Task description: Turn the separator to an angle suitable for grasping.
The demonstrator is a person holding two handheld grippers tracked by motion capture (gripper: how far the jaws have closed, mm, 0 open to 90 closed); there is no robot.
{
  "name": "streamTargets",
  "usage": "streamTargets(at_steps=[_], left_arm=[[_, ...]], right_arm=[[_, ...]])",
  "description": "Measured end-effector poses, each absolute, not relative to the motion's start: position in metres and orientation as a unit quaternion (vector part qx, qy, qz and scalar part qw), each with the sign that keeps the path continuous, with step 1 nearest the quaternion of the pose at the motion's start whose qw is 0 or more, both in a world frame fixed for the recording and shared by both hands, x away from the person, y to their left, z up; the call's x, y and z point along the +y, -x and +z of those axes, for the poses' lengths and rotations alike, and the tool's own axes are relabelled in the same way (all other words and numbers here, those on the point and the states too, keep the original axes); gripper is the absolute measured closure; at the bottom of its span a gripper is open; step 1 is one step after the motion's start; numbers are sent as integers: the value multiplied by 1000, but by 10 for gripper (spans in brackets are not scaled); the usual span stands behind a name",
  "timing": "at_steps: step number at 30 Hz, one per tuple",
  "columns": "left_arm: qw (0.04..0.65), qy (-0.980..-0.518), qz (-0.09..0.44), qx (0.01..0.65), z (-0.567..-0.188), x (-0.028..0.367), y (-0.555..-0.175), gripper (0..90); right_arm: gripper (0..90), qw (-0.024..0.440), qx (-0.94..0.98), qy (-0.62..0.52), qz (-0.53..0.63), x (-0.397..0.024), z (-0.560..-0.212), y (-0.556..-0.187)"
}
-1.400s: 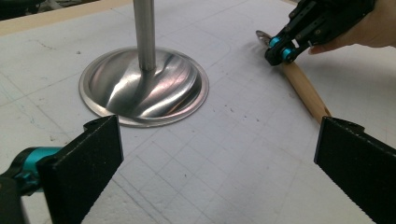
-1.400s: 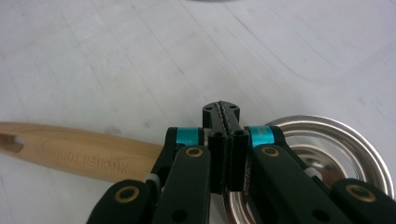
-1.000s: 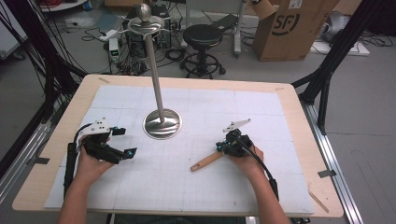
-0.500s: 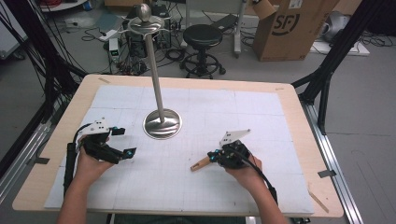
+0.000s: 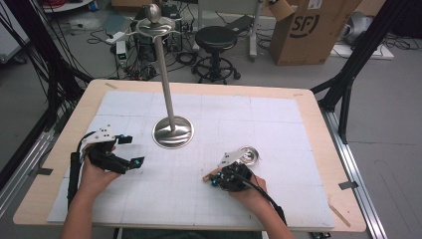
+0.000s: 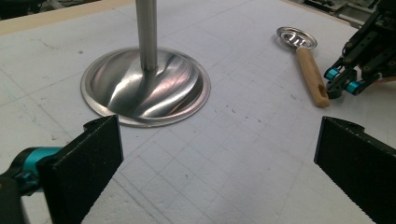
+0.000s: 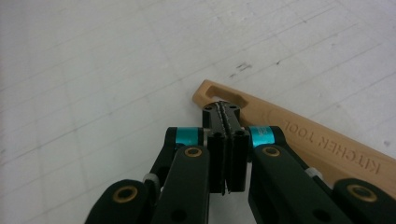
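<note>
The table (image 5: 308, 114), a pale wooden top covered by a white gridded mat (image 5: 278, 129), carries a tall metal stand (image 5: 172, 130) whose round, domed base sits left of centre with its pole rising toward the far edge. To the right of that base lies a ladle (image 6: 306, 60) with a small shiny bowl (image 5: 248, 155) and a wooden handle (image 7: 299, 135). Its long axis runs diagonally: the bowl points toward the far right of the table, and the slotted handle end points toward the near side and the person's left. The handle bears the stamped words "KITCHEN TOOL" in the right gripper view. The left gripper (image 5: 130, 149) rests on the mat near the left edge, aimed toward the stand, its jaws spread wide with only bare mat between them. The right gripper (image 5: 214, 180) sits over the handle's slotted end, its jaws pressed flat together with nothing between them, their tips above or just beside the slot; whether they touch the wood cannot be told. Compared with half a second ago, the right hand (image 5: 249, 189) has drawn nearer the person and slid down the handle, so the bowl, hidden before by the gripper's grey plate, now shows clearly. The left gripper has stayed in place.
</note>
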State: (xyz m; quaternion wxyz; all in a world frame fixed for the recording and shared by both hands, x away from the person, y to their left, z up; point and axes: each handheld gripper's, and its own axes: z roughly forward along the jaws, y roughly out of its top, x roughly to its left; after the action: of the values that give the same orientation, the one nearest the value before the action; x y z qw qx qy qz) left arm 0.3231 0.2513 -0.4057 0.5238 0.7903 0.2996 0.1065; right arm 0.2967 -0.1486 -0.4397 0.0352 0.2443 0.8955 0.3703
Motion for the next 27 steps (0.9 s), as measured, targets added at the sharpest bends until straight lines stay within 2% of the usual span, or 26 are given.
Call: streamTargets(at_steps=[10,18,21,27], left_arm=[[521,-793,105,298,-407,249,-324,18],[522,-792,104,298,-407,250,-324,18],[521,-794,104,297,-407,249,-324,18],[519,-796,104,295,-407,249,-323,18]], right_arm=[[897,75,884,-281,365,-129,-439,-331],[888,72,878,-297,369,-126,-435,-342],[818,62,866,-295,399,-136,-425,-338],[718,81,845,-272,452,-170,-399,-322]])
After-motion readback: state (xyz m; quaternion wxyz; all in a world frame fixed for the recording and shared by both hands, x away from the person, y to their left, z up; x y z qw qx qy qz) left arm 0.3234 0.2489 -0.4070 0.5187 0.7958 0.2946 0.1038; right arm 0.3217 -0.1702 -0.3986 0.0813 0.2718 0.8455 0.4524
